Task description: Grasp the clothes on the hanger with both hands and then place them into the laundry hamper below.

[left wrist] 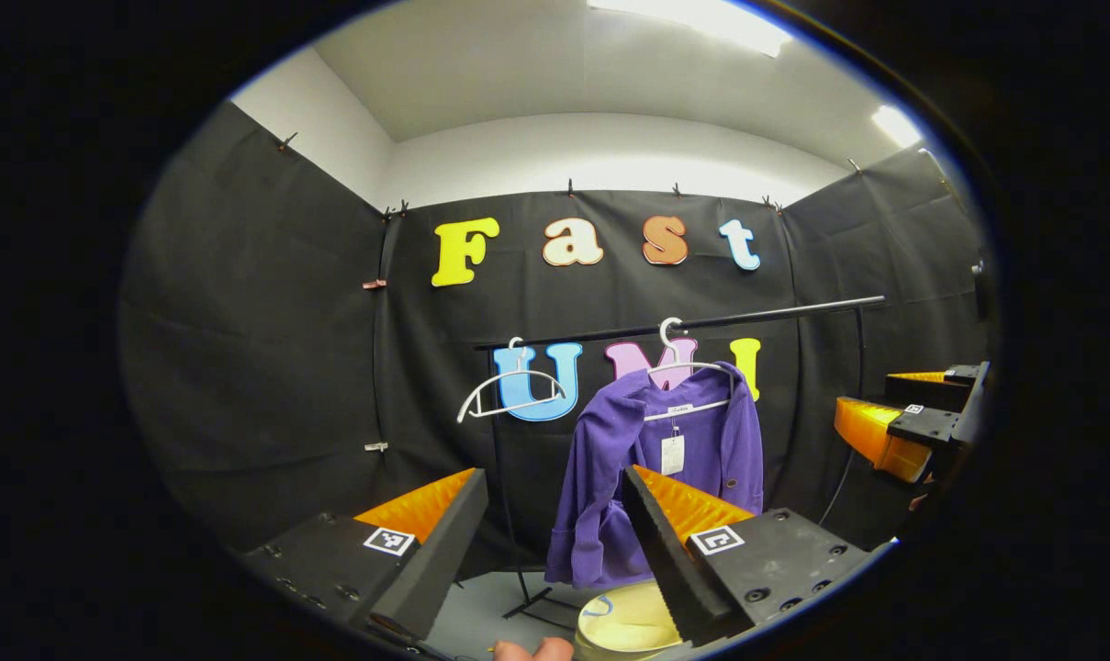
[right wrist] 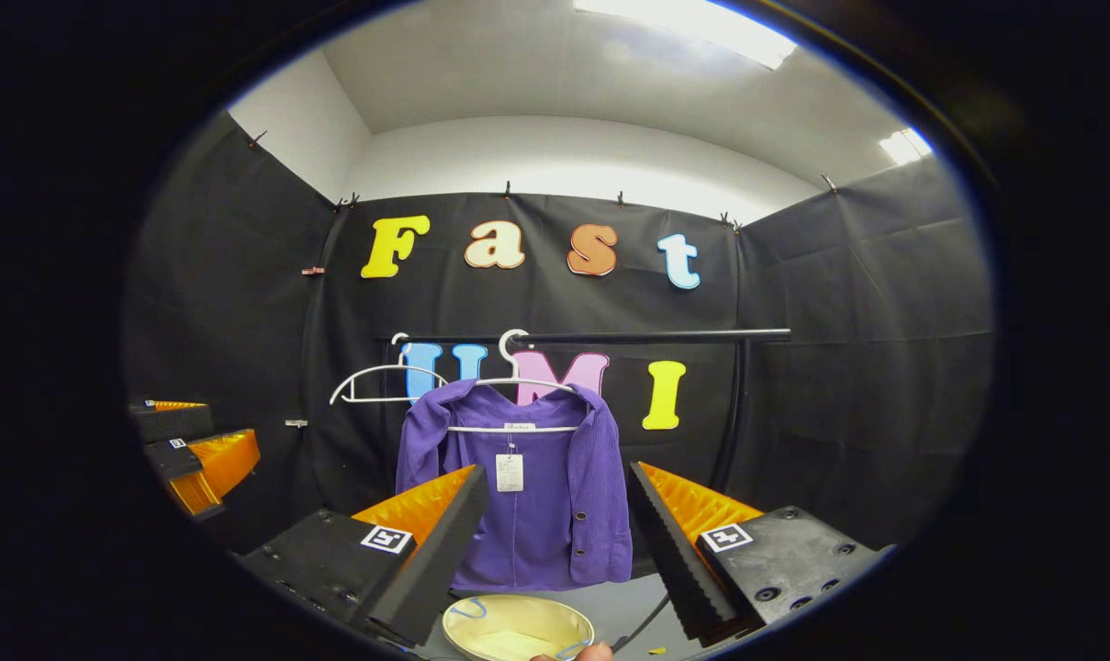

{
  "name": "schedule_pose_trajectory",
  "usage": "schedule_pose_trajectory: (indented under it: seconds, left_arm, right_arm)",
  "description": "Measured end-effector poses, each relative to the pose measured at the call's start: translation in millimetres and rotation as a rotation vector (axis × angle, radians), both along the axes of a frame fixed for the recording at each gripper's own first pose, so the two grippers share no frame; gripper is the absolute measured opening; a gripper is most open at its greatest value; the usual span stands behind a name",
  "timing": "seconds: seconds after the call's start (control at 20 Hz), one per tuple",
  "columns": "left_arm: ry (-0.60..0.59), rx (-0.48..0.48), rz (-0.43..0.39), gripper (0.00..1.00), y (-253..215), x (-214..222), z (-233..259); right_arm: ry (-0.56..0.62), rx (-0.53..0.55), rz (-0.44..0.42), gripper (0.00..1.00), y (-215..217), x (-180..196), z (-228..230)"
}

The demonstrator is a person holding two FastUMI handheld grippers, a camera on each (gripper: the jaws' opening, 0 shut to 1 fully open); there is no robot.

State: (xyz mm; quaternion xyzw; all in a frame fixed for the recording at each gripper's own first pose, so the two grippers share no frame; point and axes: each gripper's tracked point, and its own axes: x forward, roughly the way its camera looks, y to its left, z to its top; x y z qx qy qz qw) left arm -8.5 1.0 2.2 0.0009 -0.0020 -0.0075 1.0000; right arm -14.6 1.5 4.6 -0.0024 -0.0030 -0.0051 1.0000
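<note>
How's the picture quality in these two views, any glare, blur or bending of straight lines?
Left gripper view: the ceiling light blows out to white, the rail bows from fisheye bending, and the purple cardigan is sharp. Right gripper view: the same glare overhead, the rail curving slightly, and the cardigan and hamper evenly lit, without blur.

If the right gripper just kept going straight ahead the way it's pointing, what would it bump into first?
Most likely the purple cardigan on its white hanger: it hangs dead ahead between the open right gripper fingers. Depth is hard to judge.
</note>
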Motion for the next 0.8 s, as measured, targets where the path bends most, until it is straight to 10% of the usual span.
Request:
schedule_pose_trajectory:
  seconds: [0.8]
  left_arm:
    - [0.011,0.013,-0.062,0.92,-6.7,-1.4,-3.8]
  right_arm:
    - [0.015,0.007,-0.035,0.98,-10.2,8.2,-7.0]
